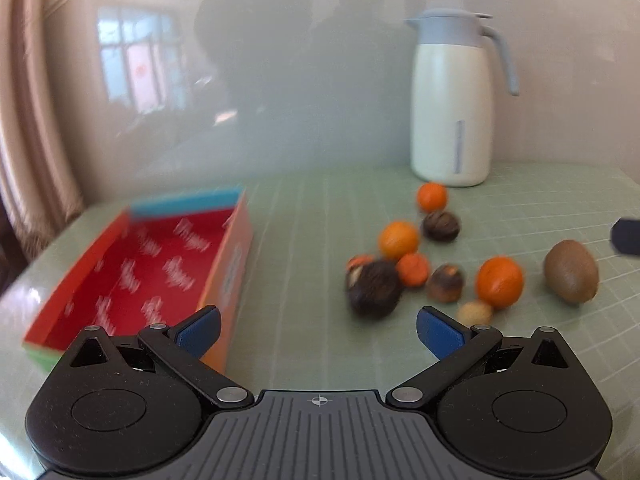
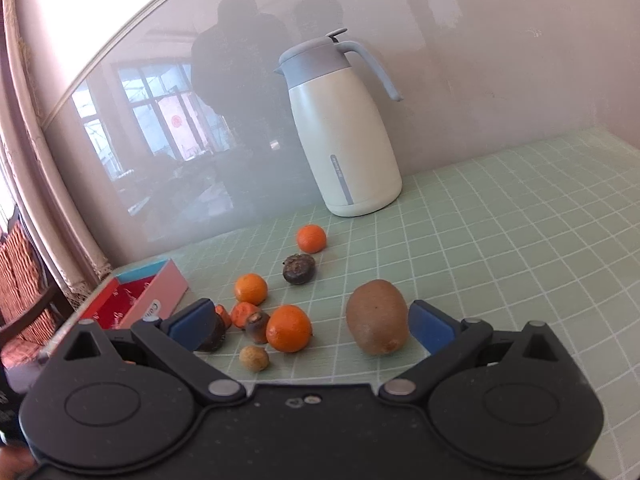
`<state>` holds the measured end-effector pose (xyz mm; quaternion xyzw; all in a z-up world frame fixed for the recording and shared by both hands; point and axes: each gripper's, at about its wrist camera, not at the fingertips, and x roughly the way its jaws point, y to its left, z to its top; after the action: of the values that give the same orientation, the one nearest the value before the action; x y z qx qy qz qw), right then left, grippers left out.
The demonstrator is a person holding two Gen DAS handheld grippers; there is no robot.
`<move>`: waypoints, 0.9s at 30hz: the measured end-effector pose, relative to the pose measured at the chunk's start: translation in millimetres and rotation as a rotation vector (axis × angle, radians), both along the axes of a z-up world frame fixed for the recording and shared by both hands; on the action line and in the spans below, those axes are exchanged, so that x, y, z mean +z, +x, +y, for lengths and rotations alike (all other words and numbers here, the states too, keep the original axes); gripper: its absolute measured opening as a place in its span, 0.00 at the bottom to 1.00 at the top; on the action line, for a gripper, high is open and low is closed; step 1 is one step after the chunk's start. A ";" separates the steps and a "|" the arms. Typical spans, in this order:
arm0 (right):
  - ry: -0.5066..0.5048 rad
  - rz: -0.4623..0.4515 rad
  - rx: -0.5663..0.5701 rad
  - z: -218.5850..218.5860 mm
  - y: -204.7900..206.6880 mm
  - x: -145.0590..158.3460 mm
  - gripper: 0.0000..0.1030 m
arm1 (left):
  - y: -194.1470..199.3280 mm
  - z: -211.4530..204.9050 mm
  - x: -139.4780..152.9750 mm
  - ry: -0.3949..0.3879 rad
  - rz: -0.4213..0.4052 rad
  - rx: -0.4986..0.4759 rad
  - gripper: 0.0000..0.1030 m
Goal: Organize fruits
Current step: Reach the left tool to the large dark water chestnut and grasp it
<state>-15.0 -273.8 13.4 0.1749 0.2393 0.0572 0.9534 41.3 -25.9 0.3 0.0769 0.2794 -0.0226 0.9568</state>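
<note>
Your left gripper (image 1: 318,330) hangs above the desk (image 1: 312,216) with its jaws spread wide and nothing between them, and your right gripper (image 2: 310,326) is the same, jaws spread and empty. Take the kiwi (image 2: 377,322) as your landmark: in the right wrist view it lies on the green checked desk just inside the right-hand blue pad, close to it, though you cannot tell whether they touch. Just left of the kiwi sits the largest orange (image 2: 288,328), with a small tan fruit (image 2: 253,358) in front of that orange and a dark brown fruit (image 2: 257,327) touching its left side. Further left of the kiwi lie orange pieces (image 2: 243,313) and another dark fruit (image 2: 211,338), partly hidden behind the left-hand pad. Behind the kiwi, toward the wall, are a second orange (image 2: 251,289), a dark round fruit (image 2: 299,268) and a third orange (image 2: 311,238), each apart from the others. Well behind the kiwi stands the white jug (image 2: 344,132) with a grey lid and handle, upright against the wall. Far to the left of the kiwi rests the open red box (image 1: 140,276), nothing visible inside it. The left wrist view is blurred, so finer detail of the fruit cluster there is unclear.
</note>
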 end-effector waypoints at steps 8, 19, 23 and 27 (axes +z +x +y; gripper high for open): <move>-0.019 -0.002 -0.016 -2.4 -1.1 -0.4 1.00 | 44.2 -15.0 -13.8 -0.031 0.069 0.008 0.99; 0.001 -0.023 -0.019 -6.9 -2.5 1.6 1.00 | 64.7 -23.5 -28.9 -0.077 0.141 -0.038 0.64; 0.005 -0.027 -0.016 -7.0 -1.8 2.4 1.00 | 69.2 -26.6 -34.2 -0.090 0.175 -0.050 0.48; 0.005 -0.032 -0.021 -7.3 -2.6 2.9 1.00 | 68.6 -23.2 -34.5 -0.116 0.169 -0.044 0.42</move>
<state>-17.7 -281.2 16.3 0.1791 0.2221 0.0505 0.9571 109.9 -49.1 -34.1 0.0252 0.3554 -0.0663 0.9320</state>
